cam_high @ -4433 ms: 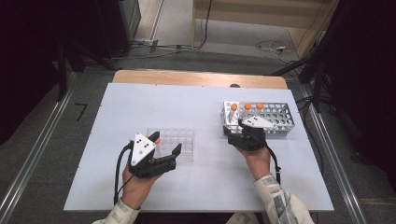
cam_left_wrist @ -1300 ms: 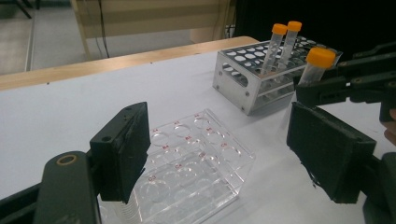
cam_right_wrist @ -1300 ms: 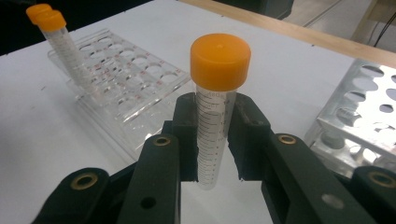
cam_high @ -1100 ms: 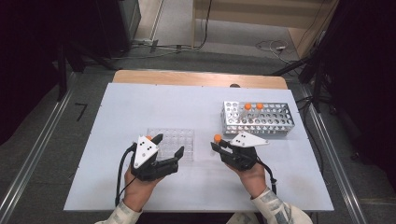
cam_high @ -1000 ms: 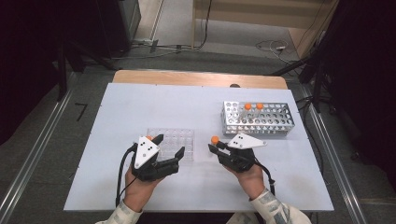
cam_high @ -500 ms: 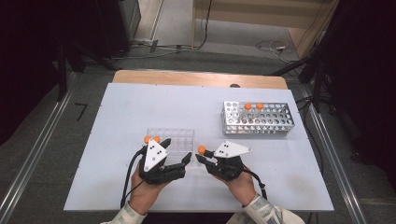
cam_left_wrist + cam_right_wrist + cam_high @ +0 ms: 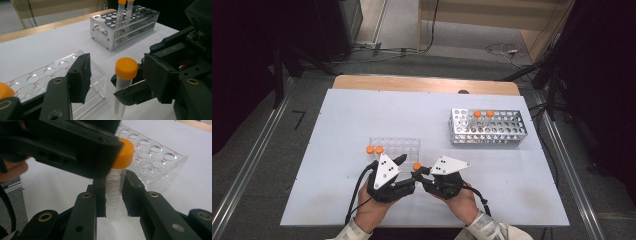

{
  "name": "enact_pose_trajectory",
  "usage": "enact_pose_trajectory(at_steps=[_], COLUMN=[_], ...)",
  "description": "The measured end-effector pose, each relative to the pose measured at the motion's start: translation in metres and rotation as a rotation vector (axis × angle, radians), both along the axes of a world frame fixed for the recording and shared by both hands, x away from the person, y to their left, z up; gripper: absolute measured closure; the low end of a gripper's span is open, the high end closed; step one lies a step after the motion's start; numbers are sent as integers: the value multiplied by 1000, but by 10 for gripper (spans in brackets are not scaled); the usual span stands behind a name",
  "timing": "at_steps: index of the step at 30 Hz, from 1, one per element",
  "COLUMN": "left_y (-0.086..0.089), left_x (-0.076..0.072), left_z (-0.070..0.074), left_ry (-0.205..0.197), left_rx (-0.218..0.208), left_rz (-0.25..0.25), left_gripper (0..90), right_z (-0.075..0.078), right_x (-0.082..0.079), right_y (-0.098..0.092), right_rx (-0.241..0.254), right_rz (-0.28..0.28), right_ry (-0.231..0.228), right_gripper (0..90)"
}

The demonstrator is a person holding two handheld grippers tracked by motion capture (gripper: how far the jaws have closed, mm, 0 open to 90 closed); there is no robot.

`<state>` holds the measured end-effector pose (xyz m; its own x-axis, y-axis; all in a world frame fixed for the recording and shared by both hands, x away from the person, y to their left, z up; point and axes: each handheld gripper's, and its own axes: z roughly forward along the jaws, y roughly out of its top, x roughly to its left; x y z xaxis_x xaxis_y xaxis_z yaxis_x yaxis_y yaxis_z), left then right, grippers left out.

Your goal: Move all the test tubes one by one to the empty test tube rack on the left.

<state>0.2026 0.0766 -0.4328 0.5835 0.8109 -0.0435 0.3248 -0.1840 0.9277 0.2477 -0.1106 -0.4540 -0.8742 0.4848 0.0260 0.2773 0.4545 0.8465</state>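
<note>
A clear tube with an orange cap (image 7: 123,153) stands upright just above the table, and my right gripper (image 7: 113,192) is shut on its body. My left gripper (image 7: 120,77) faces it from the left. The left jaws have just been closing and stand on either side of the orange cap (image 7: 126,68), with a gap still showing on the left side. From above, the two grippers meet at the table's front, left gripper (image 7: 408,172) and right gripper (image 7: 421,176), with the cap (image 7: 417,165) between them.
A clear plastic rack (image 7: 397,147) lies just behind the grippers, with two orange-capped tubes (image 7: 374,149) at its left end. A metal rack (image 7: 487,131) with two more capped tubes (image 7: 483,114) stands at the back right.
My right gripper has carried the tube leftward from near the metal rack to the left gripper. The left gripper has turned toward it, and its jaws have narrowed around the cap.
</note>
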Motion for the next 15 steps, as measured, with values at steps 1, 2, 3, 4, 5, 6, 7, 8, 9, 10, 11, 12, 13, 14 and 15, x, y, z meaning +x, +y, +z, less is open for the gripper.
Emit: enact_pose_trajectory(at_steps=[1,2,3,4,5,6,7,8,9,10,11,12,13,14,15], left_y=[-1,-1,-1,-1,-1,-1,-1,-1,-1,-1,-2,-2,-2,-2,-2], left_x=[0,0,-1,-1,-1,-1,-1,-1,-1,-1,-1,-1,-1,-1,-1], left_z=[0,0,-1,-1,-1,-1,-1,-1,-1,-1,-1,-1,-1,-1,-1], left_ry=[-2,-4,-4,-3,-4,-4,-4,-5,-6,-6,-6,-7,-9,-9,-9], left_rx=[1,2,3,3,2,2,2,4,5,4,3,6,8,10,9], left_rz=[-4,-6,-10,-12,-13,-15,-18,-19,-18,-19,-21,-22,-21,-21,-22], left_gripper=[442,462,487,509,533,557,580,605,628,649,664,679,687,688,689], right_z=[0,1,1,1,1,1,0,0,0,0,0,0,1,1,1], right_x=[-1,-1,-2,-2,-3,-3,-3,-3,-3,-4,-4,-4,-4,-4,-4], right_y=[1,2,3,4,5,5,6,6,6,6,6,6,6,6,6], right_rx=[-1,3,2,4,3,2,1,-1,-1,-1,0,1,1,2,1], right_rz=[3,5,7,10,14,17,18,19,19,19,19,19,18,17,17], right_ry=[-2,1,0,2,-1,-1,0,-1,-1,-1,-1,-1,1,-1,0], right_gripper=[716,715,715,715,716,715,716,715,716,716,716,716,715,716,715])
